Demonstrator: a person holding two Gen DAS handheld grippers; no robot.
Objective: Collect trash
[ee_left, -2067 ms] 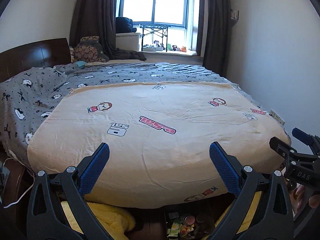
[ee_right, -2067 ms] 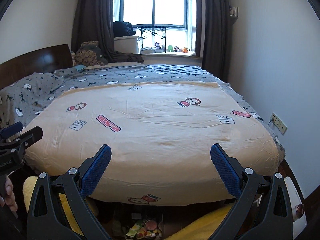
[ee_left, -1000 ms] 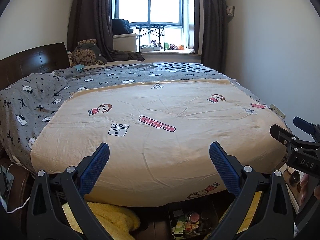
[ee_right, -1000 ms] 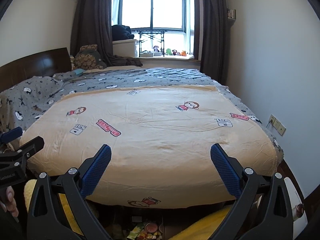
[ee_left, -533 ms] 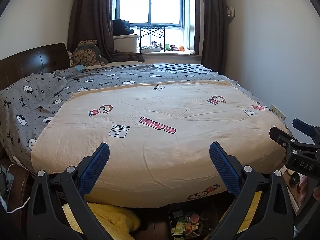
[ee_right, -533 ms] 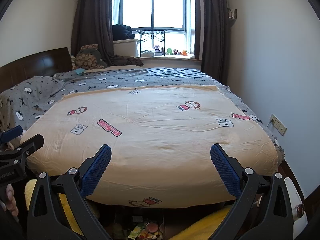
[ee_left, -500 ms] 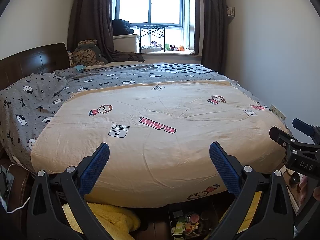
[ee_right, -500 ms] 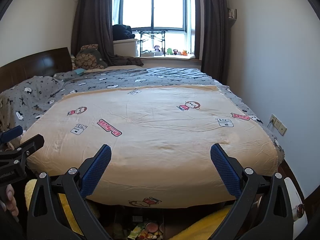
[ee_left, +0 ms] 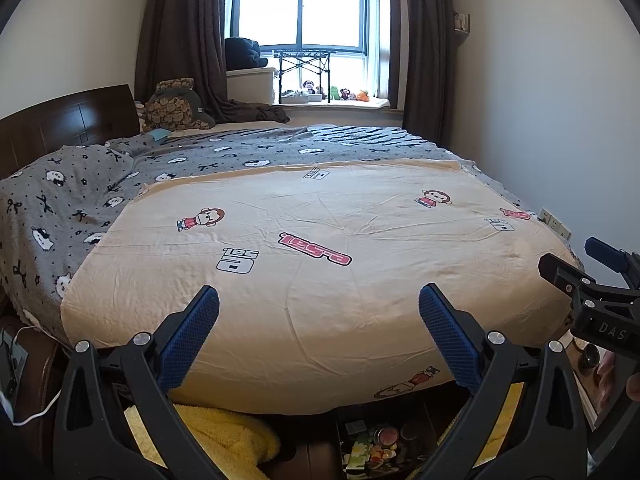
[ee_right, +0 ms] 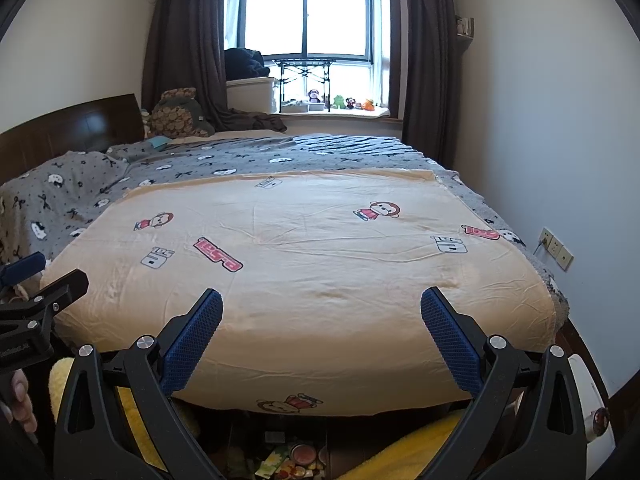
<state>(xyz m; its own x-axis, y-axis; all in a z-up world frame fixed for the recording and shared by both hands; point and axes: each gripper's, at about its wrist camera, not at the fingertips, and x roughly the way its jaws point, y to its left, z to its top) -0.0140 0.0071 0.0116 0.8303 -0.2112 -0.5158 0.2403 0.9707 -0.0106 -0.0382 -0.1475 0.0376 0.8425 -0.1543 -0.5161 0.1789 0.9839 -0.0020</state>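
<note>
Headboard (ee_left: pixel 68 120) of dark wood stands at the far left, with a grey cartoon-print blanket (ee_left: pixel 72 208) spread over that side of the bed and across its far end. Just past it, by the dark curtain (ee_left: pixel 180 32), sits a brown patterned cushion (ee_left: pixel 172 108). A cream sheet (ee_left: pixel 320 280) printed with monkeys and red logos covers the near part of the bed. Beyond, the window (ee_left: pixel 304 8) shows a folding rack (ee_left: pixel 304 68) and a row of small toys (ee_left: pixel 332 92) on the sill.

The left gripper (ee_left: pixel 319 322) hovers over the foot of the bed, its 2 blue-padded fingers (ee_left: pixel 188 336) spread wide with nothing between them. The right gripper (ee_right: pixel 321 326) is held beside it, to its right, fingers equally wide apart and holding nothing; each gripper shows at the edge of the other's view.

Trash, a heap of colourful wrappers and round lids (ee_right: pixel 292 460), lies low on the floor under the foot of the bed, below and between each gripper's fingers, untouched. Yellow fleece fabric (ee_left: pixel 224 432) bunches just left of it and again at its right. A wall socket (ee_right: pixel 554 248) sits on the right wall.
</note>
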